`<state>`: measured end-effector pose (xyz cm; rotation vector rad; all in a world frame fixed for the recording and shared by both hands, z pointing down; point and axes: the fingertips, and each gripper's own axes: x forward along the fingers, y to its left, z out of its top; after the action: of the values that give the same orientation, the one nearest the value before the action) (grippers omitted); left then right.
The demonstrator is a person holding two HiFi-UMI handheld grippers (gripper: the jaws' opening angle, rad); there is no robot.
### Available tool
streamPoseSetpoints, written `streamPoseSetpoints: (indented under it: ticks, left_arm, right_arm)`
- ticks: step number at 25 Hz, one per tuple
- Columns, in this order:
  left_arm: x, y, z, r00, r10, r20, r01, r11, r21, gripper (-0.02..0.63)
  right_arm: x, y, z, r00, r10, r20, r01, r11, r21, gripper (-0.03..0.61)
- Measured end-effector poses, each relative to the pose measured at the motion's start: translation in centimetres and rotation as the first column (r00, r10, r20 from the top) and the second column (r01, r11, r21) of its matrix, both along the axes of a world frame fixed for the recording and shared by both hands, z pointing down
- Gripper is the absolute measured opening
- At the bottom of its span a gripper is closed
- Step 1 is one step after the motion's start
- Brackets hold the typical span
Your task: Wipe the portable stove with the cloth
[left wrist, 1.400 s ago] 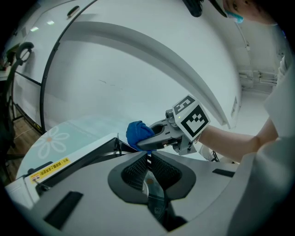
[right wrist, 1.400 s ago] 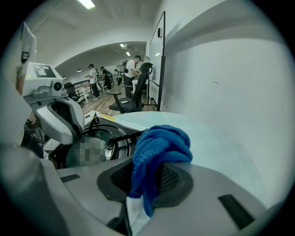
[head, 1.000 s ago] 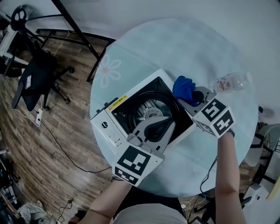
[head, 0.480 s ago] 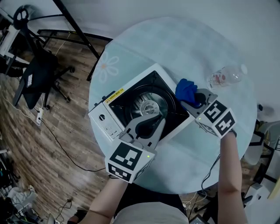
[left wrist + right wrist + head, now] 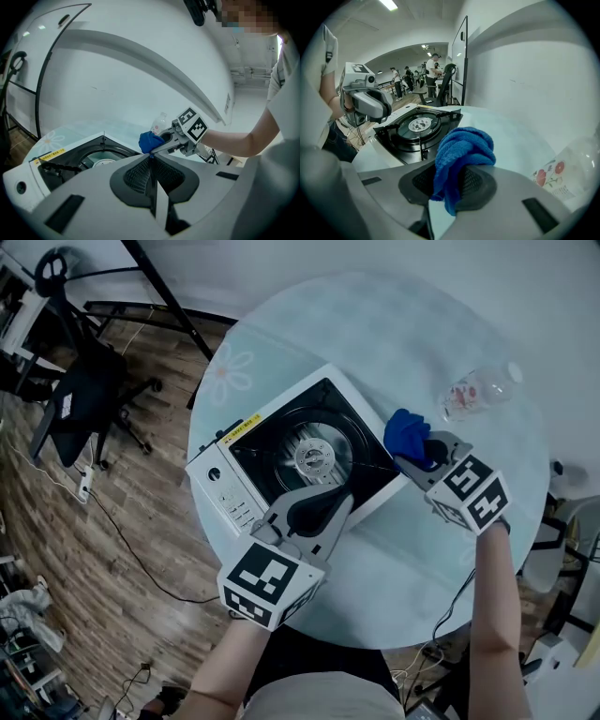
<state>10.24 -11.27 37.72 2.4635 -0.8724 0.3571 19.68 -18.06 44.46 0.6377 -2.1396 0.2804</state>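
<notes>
Blue cloth, white stove with black top, pale daisy-printed table.

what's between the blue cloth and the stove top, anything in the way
Nothing visible. The blue cloth, clamped in the right gripper, sits right by the stove's right edge, facing the burner. The left gripper, shut and empty, hangs over the stove's near edge, off that path.

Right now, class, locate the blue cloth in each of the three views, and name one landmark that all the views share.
Head view: cloth right of centre, at the portable stove's right corner, held by the right gripper.
Left gripper view: middle of the picture, just above the left gripper's tips.
Right gripper view: low centre, clamped between the jaws.
Shared landmark: the stove's round burner.
</notes>
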Motion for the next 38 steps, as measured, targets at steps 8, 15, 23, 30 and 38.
streamPoseSetpoints:
  ticks: [8, 15, 23, 30, 38]
  left_arm:
    - [0.0, 1.2, 0.0, 0.999, -0.045, 0.0, 0.045, 0.999, -0.001, 0.038]
    - [1.0, 3.3, 0.2, 0.998, -0.048, 0.029, 0.048, 0.999, 0.0, 0.038]
    - [0.4, 4.9, 0.7, 0.995, -0.083, 0.055, 0.083, 0.997, -0.003, 0.038]
    - [-0.9, 6.3, 1.3, 0.987, -0.144, 0.072, 0.145, 0.989, -0.014, 0.038]
    - [-2.1, 7.0, 1.3, 0.982, -0.167, 0.083, 0.169, 0.986, -0.013, 0.038]
  right_arm:
    - [1.0, 1.6, 0.1, 0.999, 0.015, -0.03, -0.014, 1.0, 0.021, 0.097]
    - [1.9, 2.7, 0.0, 0.997, 0.077, 0.001, -0.077, 0.996, 0.055, 0.097]
    - [2.1, 4.0, -0.1, 0.987, 0.158, 0.015, -0.158, 0.981, 0.11, 0.097]
    - [1.7, 4.8, 0.0, 0.974, 0.217, 0.065, -0.225, 0.964, 0.143, 0.097]
    - [0.9, 5.5, -0.1, 0.941, 0.318, 0.116, -0.333, 0.93, 0.157, 0.097]
